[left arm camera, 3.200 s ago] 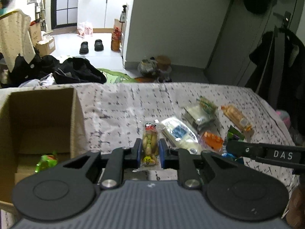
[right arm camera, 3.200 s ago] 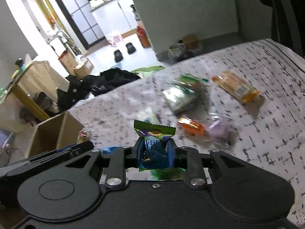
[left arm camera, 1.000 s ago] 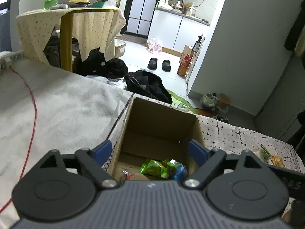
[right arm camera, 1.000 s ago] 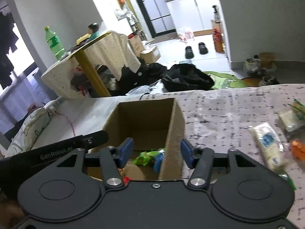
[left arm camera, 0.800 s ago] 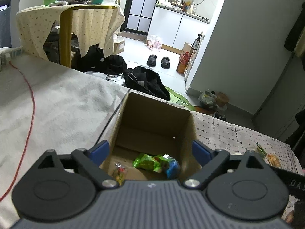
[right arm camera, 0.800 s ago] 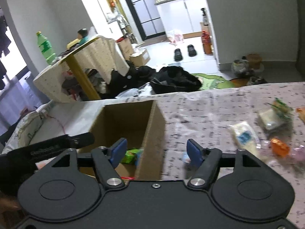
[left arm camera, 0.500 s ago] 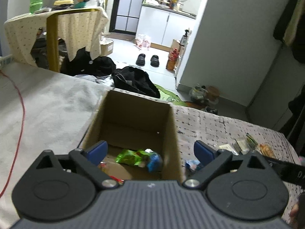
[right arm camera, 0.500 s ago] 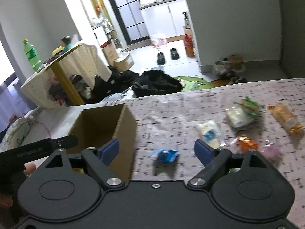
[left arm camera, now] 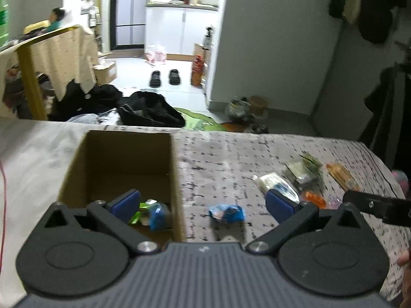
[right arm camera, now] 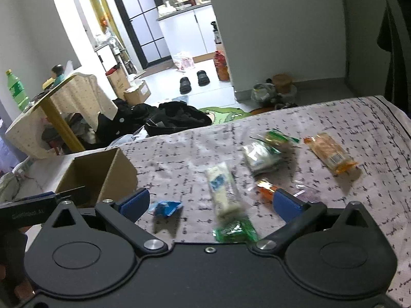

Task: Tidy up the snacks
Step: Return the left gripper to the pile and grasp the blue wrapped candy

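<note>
Both claws empty, being swung from the box toward the loose snacks.

The left claw (left arm camera: 203, 204) and right claw (right arm camera: 209, 202) are being opened wide, nothing between the jaws. Packets are lying in the cardboard box (left arm camera: 123, 154) at 9 o'clock; the blue packet (right arm camera: 165, 208), white tube (right arm camera: 222, 190) and others are waiting on the patterned bedspread (right arm camera: 359, 133). Next, one is probably to be straddled. Labels are blurred; the box floor is partly hidden.

Right gripper (right arm camera: 209, 201) jaws opening, nothing between; snack packets (right arm camera: 259, 155) strewn mid-bed, cardboard box (right arm camera: 102, 177) at the bed's (right arm camera: 359, 200) left edge.
</note>
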A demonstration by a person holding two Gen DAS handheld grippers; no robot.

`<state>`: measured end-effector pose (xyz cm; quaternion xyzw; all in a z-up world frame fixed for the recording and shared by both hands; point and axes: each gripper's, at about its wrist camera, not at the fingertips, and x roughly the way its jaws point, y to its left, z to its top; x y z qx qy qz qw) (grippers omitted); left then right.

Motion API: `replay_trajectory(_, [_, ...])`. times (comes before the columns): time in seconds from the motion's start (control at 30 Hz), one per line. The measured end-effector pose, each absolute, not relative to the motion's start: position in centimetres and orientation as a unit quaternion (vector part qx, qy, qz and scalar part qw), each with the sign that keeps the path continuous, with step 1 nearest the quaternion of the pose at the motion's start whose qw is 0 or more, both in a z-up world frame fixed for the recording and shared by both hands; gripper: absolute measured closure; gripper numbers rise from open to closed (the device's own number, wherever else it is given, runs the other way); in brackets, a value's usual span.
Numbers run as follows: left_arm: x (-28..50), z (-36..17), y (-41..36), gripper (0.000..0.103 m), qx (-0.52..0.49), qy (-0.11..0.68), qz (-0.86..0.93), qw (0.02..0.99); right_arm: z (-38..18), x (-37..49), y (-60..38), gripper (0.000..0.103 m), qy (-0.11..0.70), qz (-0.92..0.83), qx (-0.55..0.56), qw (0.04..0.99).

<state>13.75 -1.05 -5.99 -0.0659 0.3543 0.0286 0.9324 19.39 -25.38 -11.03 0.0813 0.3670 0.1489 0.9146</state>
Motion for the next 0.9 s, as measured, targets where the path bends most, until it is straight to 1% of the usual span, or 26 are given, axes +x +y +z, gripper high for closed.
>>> replay_trajectory(0.13, [14.6, -6.4, -2.6, 0.0, -0.042, 0.367, 0.004, 0.929, -11.6, 19.4, -26.6, 0.0, 0.376, 0.142, 0.088, 0.912])
replay_trajectory(0.63, [17.9, -8.5, -6.4, 0.001, -0.029, 0.385, -0.031, 0.922, -14.0, 20.9, -31.4, 0.0, 0.396, 0.11, 0.099, 0.906])
replay_trajectory(0.73, [18.5, -9.3, -6.8, 0.002, -0.027, 0.384, -0.035, 0.922, -14.5, 21.3, -31.9, 0.002, 0.402, 0.102, 0.102, 0.904])
replay_trajectory(0.8, [18.9, -10.0, -6.8, 0.002, -0.033, 0.391, -0.038, 0.919, -14.9, 21.6, -32.1, 0.006, 0.408, 0.099, 0.103, 0.902])
replay_trajectory(0.9, [19.3, -11.0, -6.9, 0.008, -0.03, 0.396, -0.036, 0.917, -15.5, 22.0, -32.1, 0.009, 0.416, 0.097, 0.103, 0.898])
